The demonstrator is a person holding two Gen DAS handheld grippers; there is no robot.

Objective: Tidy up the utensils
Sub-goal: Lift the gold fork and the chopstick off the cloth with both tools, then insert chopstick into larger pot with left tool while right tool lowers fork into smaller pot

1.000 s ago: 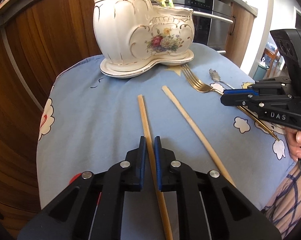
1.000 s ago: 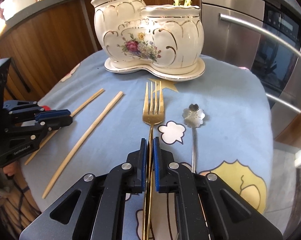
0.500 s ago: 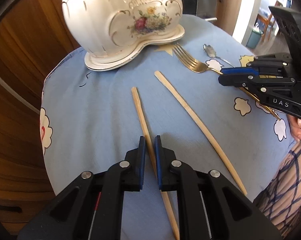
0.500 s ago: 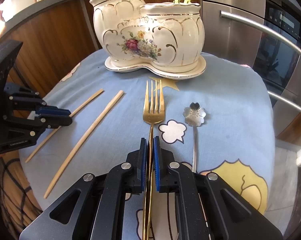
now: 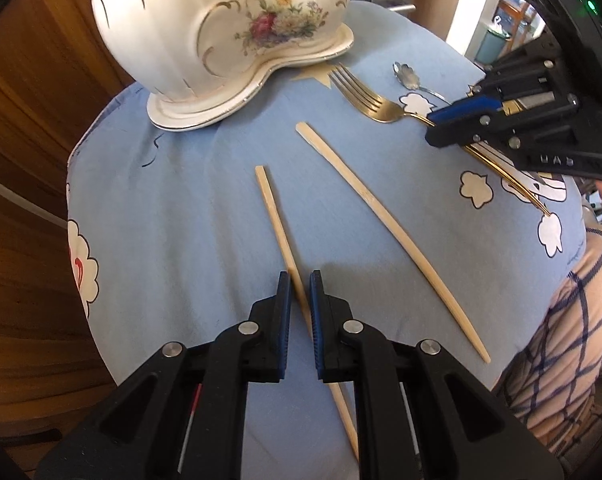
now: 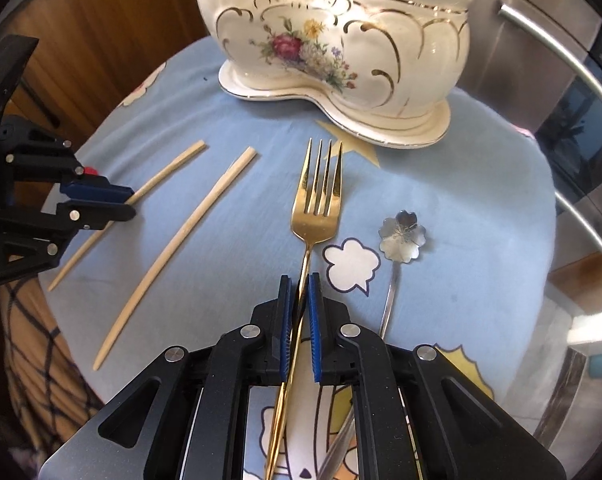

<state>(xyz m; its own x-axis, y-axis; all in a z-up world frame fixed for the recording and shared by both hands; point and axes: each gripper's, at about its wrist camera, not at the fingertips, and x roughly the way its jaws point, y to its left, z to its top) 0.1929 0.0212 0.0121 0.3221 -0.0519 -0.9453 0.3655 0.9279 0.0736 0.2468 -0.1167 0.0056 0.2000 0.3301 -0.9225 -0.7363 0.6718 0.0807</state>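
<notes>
1. Your left gripper (image 5: 299, 280) has closed on the near chopstick (image 5: 279, 232), and the view has tilted down since a second ago, so the lift looks begun.
2. Your right gripper (image 6: 299, 284) still clamps the gold fork (image 6: 317, 208) by its handle; its tines now point slightly off-axis.
3. The second chopstick (image 5: 381, 220) and flower spoon (image 6: 403, 236) lie on the blue cloth (image 5: 181, 220), short of the ceramic holder (image 6: 341, 40).

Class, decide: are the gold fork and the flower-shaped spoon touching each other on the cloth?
Apart where visible. The right wrist view shows blue cloth between the gold fork and flower-shaped spoon; under the right gripper their handles are hidden.
</notes>
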